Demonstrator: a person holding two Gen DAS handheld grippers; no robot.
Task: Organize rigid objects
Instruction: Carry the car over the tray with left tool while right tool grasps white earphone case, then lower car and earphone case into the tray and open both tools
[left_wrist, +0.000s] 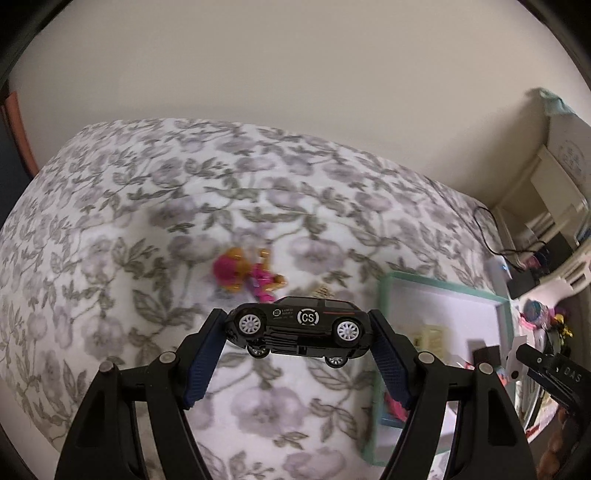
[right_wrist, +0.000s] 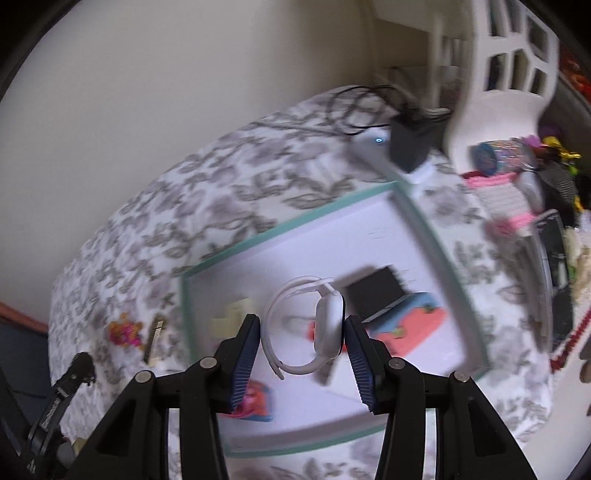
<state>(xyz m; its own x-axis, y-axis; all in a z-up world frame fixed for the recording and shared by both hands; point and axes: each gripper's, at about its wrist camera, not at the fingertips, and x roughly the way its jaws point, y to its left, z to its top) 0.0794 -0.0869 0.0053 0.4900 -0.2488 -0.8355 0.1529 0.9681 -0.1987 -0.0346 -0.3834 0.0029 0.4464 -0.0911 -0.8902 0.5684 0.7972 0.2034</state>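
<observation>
My left gripper (left_wrist: 299, 328) is shut on a black toy car (left_wrist: 299, 325) with white wheels and holds it above the floral tablecloth (left_wrist: 110, 229), left of the teal-rimmed white tray (left_wrist: 443, 286). My right gripper (right_wrist: 303, 332) is shut on a white smartwatch (right_wrist: 328, 325) with a looped strap and holds it above the tray (right_wrist: 295, 218). A pink and orange toy figure (left_wrist: 247, 275) lies on the cloth beyond the car; it also shows in the right wrist view (right_wrist: 125, 332).
In the tray lie a cream block (right_wrist: 236, 314), a black box (right_wrist: 376, 291), a blue and coral toy (right_wrist: 406, 325) and a pink item (right_wrist: 251, 402). A black charger (right_wrist: 410, 140) with cables sits at the far table corner. A white lattice chair (right_wrist: 506, 66) and cluttered toys (right_wrist: 509, 155) stand beyond.
</observation>
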